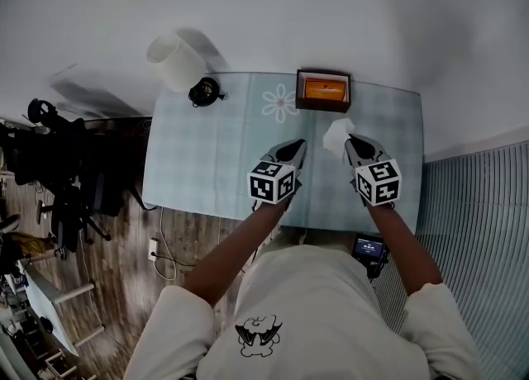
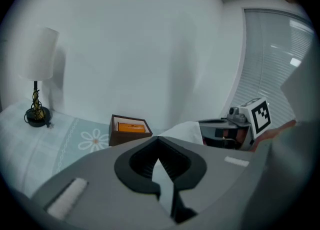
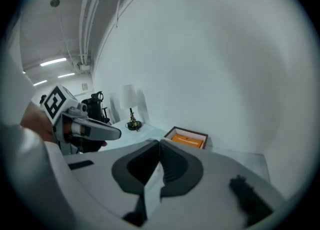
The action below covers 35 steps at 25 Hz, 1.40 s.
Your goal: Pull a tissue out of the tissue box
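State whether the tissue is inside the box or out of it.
Out. The tissue is pinched in the shut right claw, clear of the tissue box farther back on the table.

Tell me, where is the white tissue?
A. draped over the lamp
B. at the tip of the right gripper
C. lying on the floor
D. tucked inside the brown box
B: in the head view the tissue sits bunched at the tip of the right gripper, apart from the tissue box.

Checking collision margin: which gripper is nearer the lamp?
Left. The left gripper is down-right of the lamp in the head view; the right gripper sits farther right, beyond it.
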Motion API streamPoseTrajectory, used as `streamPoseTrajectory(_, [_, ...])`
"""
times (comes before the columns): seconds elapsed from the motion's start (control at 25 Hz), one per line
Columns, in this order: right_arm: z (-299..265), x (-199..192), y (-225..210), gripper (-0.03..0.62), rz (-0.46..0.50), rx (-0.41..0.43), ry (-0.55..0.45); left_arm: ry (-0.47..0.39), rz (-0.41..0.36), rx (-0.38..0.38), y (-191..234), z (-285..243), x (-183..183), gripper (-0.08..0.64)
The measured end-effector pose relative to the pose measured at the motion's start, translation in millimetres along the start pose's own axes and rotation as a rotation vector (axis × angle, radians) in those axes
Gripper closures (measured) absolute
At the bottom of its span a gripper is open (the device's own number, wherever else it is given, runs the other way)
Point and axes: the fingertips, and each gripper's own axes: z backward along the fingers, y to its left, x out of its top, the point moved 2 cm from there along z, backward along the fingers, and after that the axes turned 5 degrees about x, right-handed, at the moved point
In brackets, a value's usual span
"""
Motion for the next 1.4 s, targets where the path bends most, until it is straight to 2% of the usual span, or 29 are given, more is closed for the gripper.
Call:
streamPoseTrajectory(0.2, [41,-14,41,0.577,-0.144,0.01,-0.087,-0.012,0.066,-0.011,-15,28,-24,0.555])
streamPoseTrajectory(0.32, [55,-24,58,0.577,-0.172,0.02,-0.095,-0.007,0.131,-0.043,-26,42,-38,0.555])
streamPoseTrajectory(0.4, [62,-27,63,0.577,-0.176,0.015,-0.1,-0.012,0.142,-0.055,-31,51,-42,0.555])
streamPoseTrajectory(0.56, [75,-28,76,0.577,-0.194,0.015,-0.128,-0.027,0.133,-0.081,-49,70,-45,0.555])
streamPoseTrajectory(0.72, [90,-24,92,0.577,-0.224,0.017,-0.177,-0.053,0.028,-0.088,-69,91,-42,0.555])
streamPoseTrajectory(0.8, [95,-24,98,0.577,-0.224,0.012,-0.204,-0.061,0.003,-0.092,-73,97,-44,0.555])
streamPoseTrajectory(1.04, [98,-38,116,0.577,-0.236,0.022,-0.22,-0.044,-0.006,-0.075,-65,105,-58,0.555])
streamPoseTrajectory(1.4, [101,-37,117,0.578,-0.218,-0.004,-0.206,-0.061,-0.004,-0.077,-68,109,-52,0.555])
